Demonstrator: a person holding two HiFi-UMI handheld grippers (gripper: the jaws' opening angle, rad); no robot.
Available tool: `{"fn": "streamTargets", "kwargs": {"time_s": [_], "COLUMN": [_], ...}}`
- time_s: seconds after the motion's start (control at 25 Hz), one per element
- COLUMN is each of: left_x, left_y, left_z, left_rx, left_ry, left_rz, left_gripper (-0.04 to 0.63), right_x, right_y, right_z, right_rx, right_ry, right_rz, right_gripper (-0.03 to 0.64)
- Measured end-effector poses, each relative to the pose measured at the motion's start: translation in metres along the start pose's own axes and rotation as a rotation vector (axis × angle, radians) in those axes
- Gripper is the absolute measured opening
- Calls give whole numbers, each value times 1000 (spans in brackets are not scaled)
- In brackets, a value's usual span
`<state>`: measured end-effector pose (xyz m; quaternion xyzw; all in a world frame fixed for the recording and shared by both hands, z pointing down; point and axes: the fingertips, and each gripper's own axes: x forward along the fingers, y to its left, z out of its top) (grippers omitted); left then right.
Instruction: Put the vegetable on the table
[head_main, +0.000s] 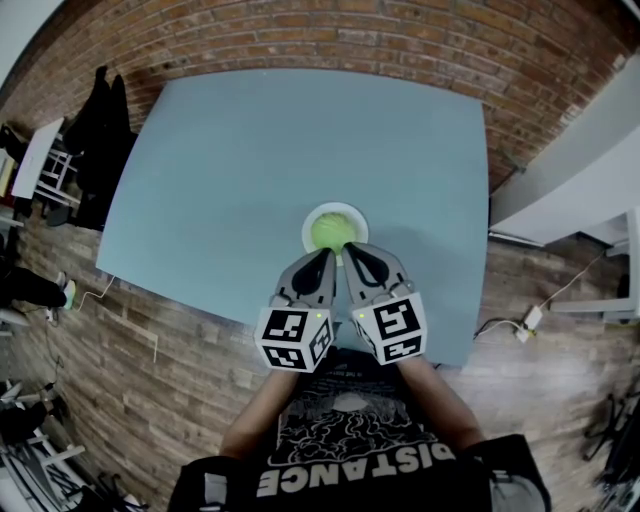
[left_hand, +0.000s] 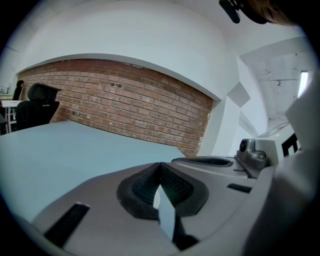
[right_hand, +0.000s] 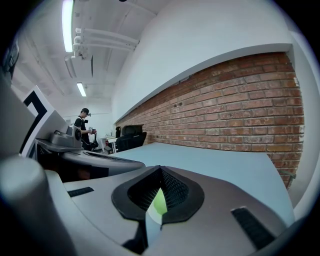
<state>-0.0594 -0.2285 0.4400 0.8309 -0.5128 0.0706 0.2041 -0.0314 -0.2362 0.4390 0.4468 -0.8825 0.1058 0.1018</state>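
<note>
A round green vegetable (head_main: 333, 232) lies in a white bowl (head_main: 310, 226) near the front edge of the pale blue table (head_main: 280, 150). Both grippers hover side by side just short of the bowl, over the table's near edge. My left gripper (head_main: 324, 258) is shut with nothing in it; in the left gripper view (left_hand: 161, 172) its jaws meet, with only a sliver of white and blue showing between them. My right gripper (head_main: 352, 252) is also shut and empty. A strip of the green vegetable (right_hand: 159, 202) shows through its narrow slit.
A brick wall (head_main: 330, 40) runs behind the table's far edge. A black chair with dark clothing (head_main: 100, 125) stands off the left corner. A cable and power strip (head_main: 527, 322) lie on the wood floor at right. A person (right_hand: 84, 127) stands far off.
</note>
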Motion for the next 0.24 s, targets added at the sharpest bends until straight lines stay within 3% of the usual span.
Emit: {"fn": "streamTargets", "kwargs": {"time_s": [0.24], "left_x": [0], "left_y": [1], "left_z": [-1], "left_rx": [-1], "left_ry": [1], "left_rz": [-8], "left_gripper": [1], "right_x": [0], "right_y": [4], "right_z": [-1], "right_rx": [-1], "right_ry": [0], "right_rz": [-3], "right_gripper": [9]}}
